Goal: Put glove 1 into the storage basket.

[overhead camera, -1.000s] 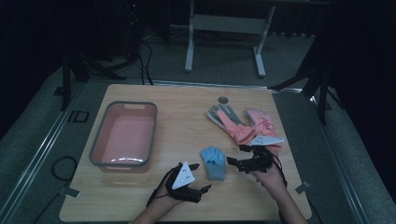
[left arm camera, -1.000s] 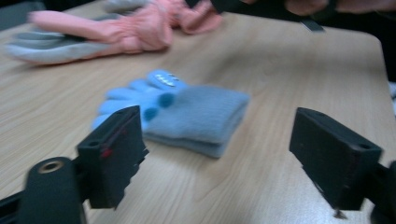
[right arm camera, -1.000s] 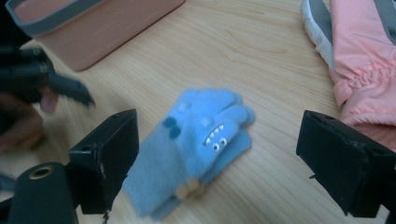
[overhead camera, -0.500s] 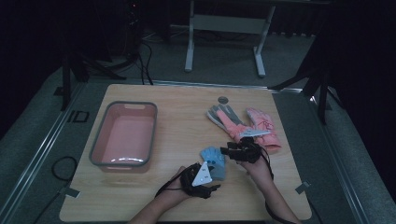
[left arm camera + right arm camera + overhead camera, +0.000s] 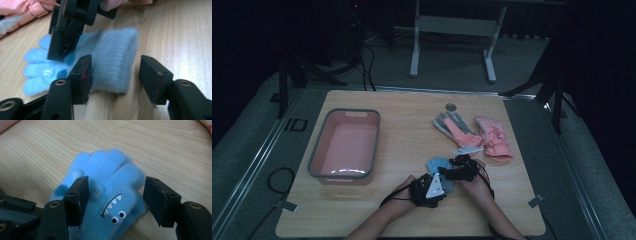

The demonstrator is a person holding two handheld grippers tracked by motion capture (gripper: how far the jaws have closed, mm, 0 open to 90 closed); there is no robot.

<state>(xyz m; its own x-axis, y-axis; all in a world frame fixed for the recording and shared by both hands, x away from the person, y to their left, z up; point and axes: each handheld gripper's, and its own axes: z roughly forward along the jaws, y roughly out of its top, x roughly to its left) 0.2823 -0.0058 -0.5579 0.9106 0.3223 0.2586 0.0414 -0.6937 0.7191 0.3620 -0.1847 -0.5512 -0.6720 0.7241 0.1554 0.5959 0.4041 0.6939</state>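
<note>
A fuzzy blue glove (image 5: 437, 164) with a toothy monster face (image 5: 112, 212) lies flat on the wooden table (image 5: 412, 125). My left gripper (image 5: 115, 72) straddles its cuff (image 5: 112, 62). One pad (image 5: 83, 75) rests against the fabric and the other stands clear on bare wood; these jaws have just been closing. My right gripper (image 5: 116, 192) sits low over the palm with the glove between its jaws, which have just been opening. In the high view the left gripper (image 5: 428, 189) and the right gripper (image 5: 459, 170) meet over the glove.
A pink tub (image 5: 318, 155) with a grey rim stands at the left of the table. A grey-and-pink glove (image 5: 452, 125) and a pink glove (image 5: 494, 137) lie beyond the right gripper. A round grommet (image 5: 451, 107) sits near the far edge.
Both hands have closed in on the blue glove: the left gripper slid right to its cuff, the right gripper came left and down over its palm. The left jaws have narrowed.
</note>
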